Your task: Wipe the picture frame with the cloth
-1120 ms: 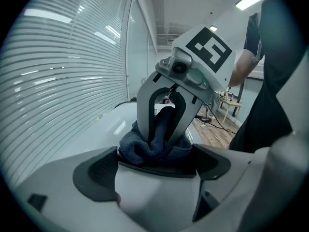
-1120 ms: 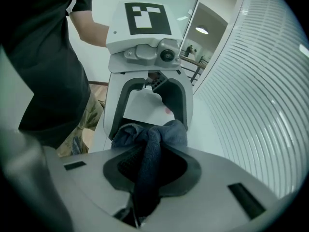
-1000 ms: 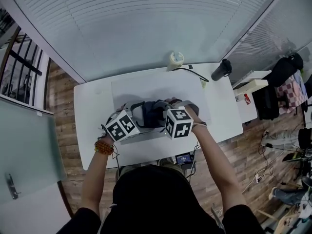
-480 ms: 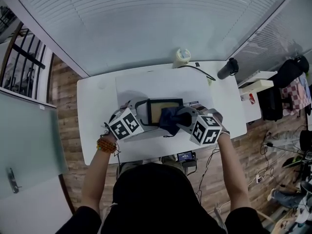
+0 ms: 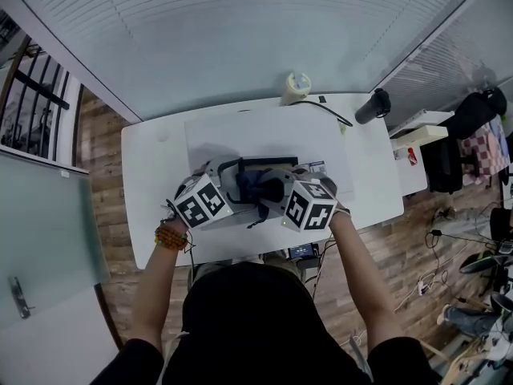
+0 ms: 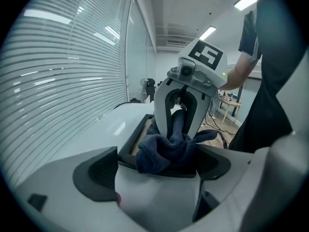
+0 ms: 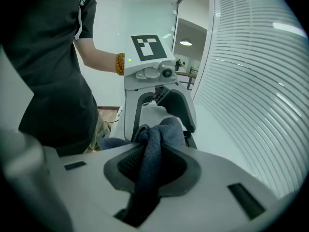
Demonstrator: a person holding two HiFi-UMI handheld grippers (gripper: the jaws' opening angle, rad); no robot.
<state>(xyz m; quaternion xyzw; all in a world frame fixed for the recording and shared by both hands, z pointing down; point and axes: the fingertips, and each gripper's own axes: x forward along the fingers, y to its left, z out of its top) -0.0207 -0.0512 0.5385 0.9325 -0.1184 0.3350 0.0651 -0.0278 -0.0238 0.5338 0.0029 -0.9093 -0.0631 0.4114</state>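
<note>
A black picture frame [image 5: 268, 162] with a tan picture lies on the white table [image 5: 148, 175]. In the left gripper view its near end [image 6: 129, 151] fills the gap between the jaws of my left gripper [image 6: 157, 166], which grips it. My right gripper [image 7: 152, 166] is shut on a dark blue cloth [image 7: 154, 139] and presses it onto the frame's left half. In the head view the cloth [image 5: 252, 184] covers most of the frame, between the left gripper [image 5: 228, 192] and the right gripper [image 5: 274, 191].
A pale mat [image 5: 264, 135] lies under the frame. At the table's far edge stand a pale roll [image 5: 298, 87], a black cable [image 5: 325, 114] and a black cylinder [image 5: 370, 107]. Window blinds [image 5: 240, 38] rise behind. A small device [image 5: 302, 255] sits below the near edge.
The right gripper and cloth swept right, baring the frame's tan picture, then came back left over it. The left gripper stayed at the frame's left end.
</note>
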